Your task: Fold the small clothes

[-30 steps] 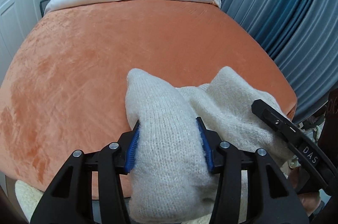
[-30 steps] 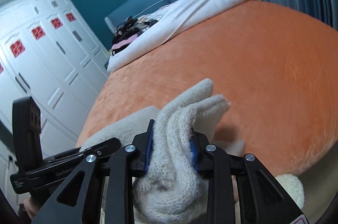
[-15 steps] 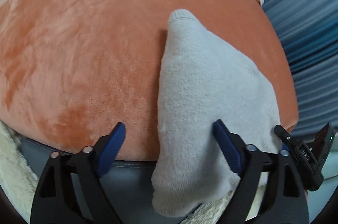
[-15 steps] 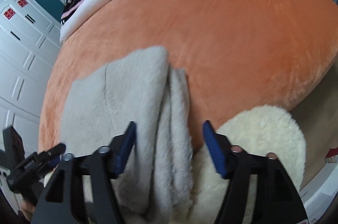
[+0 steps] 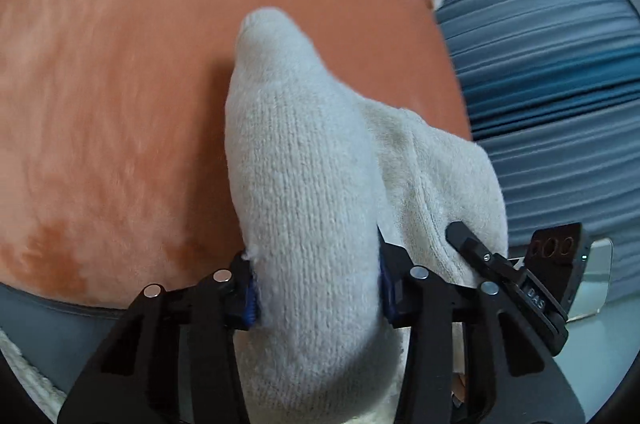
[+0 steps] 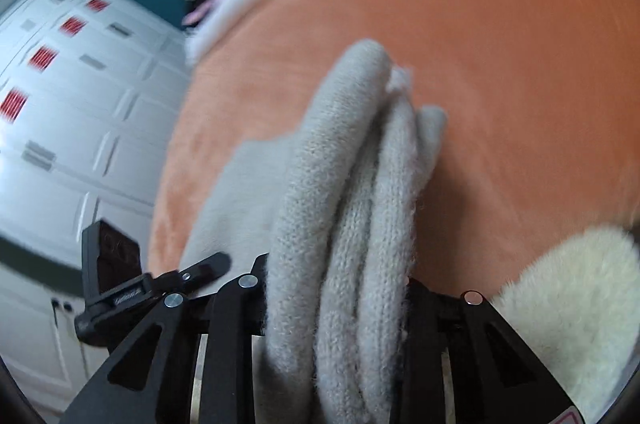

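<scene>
1. Our left gripper (image 5: 316, 294) has just been closing, and its blue pads now press on a thick fold of the cream knit garment (image 5: 304, 159) from both sides.
2. It tilts downward; the fold runs forward from its jaws and ends in a rounded tip over the orange blanket (image 5: 120, 83).
3. To its right, more of the knit sags toward the other gripper's black finger (image 5: 472, 248).
4. Our right gripper (image 6: 336, 288) has also just been closing and is clamped on a bunch of three or four knit ridges (image 6: 360, 175).
5. It too points downward; the bunch lies ahead on the orange blanket.
6. Beyond it to the left stand white wardrobe doors (image 6: 80, 95); a fluffy cream rug (image 6: 572, 300) sits at its right.
</scene>
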`<control>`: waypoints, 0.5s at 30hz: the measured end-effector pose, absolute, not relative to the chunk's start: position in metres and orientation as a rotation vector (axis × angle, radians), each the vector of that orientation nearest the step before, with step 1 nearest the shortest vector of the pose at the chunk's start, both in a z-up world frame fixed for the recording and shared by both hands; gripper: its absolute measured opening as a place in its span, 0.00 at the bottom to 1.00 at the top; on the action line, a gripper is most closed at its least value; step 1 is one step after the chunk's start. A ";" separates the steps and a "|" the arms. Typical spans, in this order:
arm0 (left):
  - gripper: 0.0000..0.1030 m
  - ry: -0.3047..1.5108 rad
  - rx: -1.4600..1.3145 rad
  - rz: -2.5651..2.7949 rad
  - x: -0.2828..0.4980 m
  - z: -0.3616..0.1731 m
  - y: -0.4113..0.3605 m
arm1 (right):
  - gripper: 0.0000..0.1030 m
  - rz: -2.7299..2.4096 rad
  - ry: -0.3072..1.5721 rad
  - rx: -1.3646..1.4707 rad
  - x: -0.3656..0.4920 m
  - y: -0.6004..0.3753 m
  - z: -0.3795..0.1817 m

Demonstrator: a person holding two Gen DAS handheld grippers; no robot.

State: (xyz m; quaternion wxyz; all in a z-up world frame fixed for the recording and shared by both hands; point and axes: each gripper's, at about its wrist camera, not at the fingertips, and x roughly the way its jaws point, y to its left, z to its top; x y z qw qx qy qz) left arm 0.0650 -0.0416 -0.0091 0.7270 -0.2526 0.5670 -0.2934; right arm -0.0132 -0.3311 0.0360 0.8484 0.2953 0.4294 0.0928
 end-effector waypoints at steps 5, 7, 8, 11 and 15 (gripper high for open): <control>0.42 0.976 -0.538 -0.751 0.068 0.117 -0.001 | 0.26 0.326 0.623 0.561 -0.010 -0.308 0.156; 0.45 0.902 -0.498 -0.763 0.073 0.157 0.016 | 0.27 0.371 0.570 0.601 0.002 -0.308 0.180; 0.46 0.877 -0.479 -0.755 0.079 0.173 0.026 | 0.28 0.391 0.556 0.628 0.012 -0.307 0.186; 0.58 0.865 -0.416 -0.682 0.104 0.175 0.041 | 0.37 0.363 0.587 0.648 0.052 -0.302 0.163; 0.95 0.986 -0.341 -0.447 0.155 0.087 0.055 | 0.59 0.146 0.786 0.649 0.118 -0.304 0.051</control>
